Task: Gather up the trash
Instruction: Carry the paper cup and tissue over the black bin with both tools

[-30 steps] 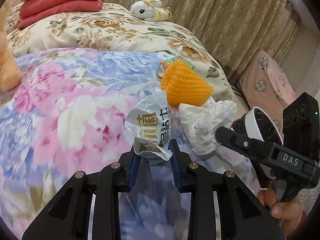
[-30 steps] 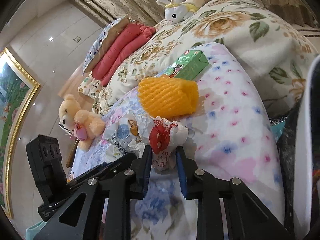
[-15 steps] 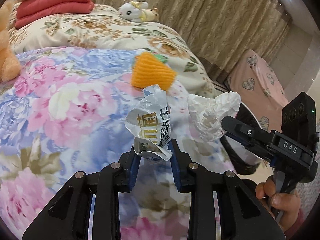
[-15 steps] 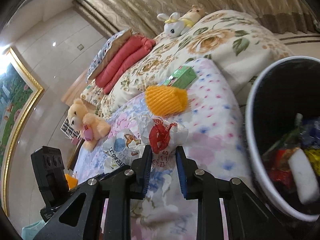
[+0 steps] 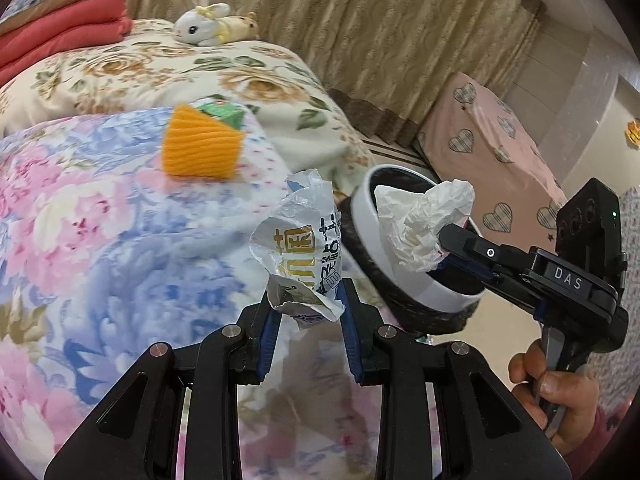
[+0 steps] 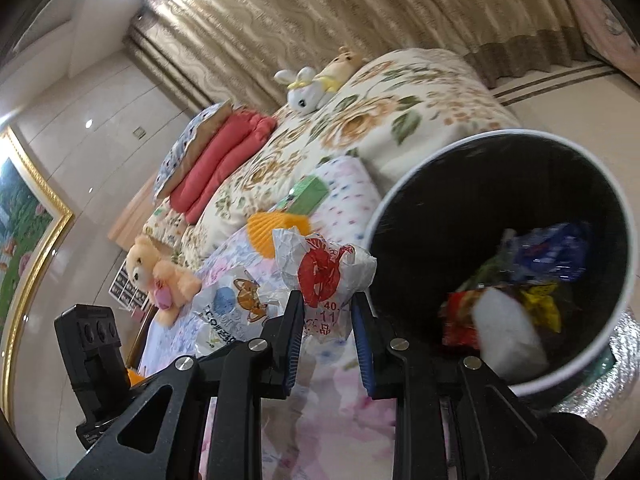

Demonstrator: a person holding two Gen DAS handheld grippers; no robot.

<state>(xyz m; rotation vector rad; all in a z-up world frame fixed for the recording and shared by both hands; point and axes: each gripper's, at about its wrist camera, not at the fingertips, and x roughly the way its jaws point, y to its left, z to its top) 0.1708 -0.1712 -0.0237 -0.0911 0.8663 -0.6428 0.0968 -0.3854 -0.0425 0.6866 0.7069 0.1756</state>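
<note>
Right up close, the left gripper [image 5: 306, 312] has its blue-padded jaws drawn narrow and pinched on the lower end of a crumpled silvery wrapper with gold and blue printed characters [image 5: 300, 256], which stands up above the fingertips over the flowered bedspread [image 5: 100, 240]. Beside it, the right gripper [image 6: 326, 312] is likewise nearly closed, its pads pressing on a crumpled white plastic bag with a red round print [image 6: 324, 268]; from the left wrist's view that bag shows as a white wad held in front of the bin's mouth. A person's hand [image 5: 560, 392] grips the right tool's handle at the lower edge.

Just past the bed's edge stands the round black bin with a white rim [image 6: 624, 216], tilted in the view, holding colourful wrappers and a white foam-like piece. Neither held piece is inside it; both hang near its rim.

Farther back on the bedspread lie an orange ribbed foam sleeve [image 5: 200, 148] and, touching it behind, a small green carton [image 5: 224, 112]. Beyond those sit a white plush rabbit [image 5: 204, 20] on the cream quilt and folded red blankets [image 5: 64, 36], with beige curtains behind.
</note>
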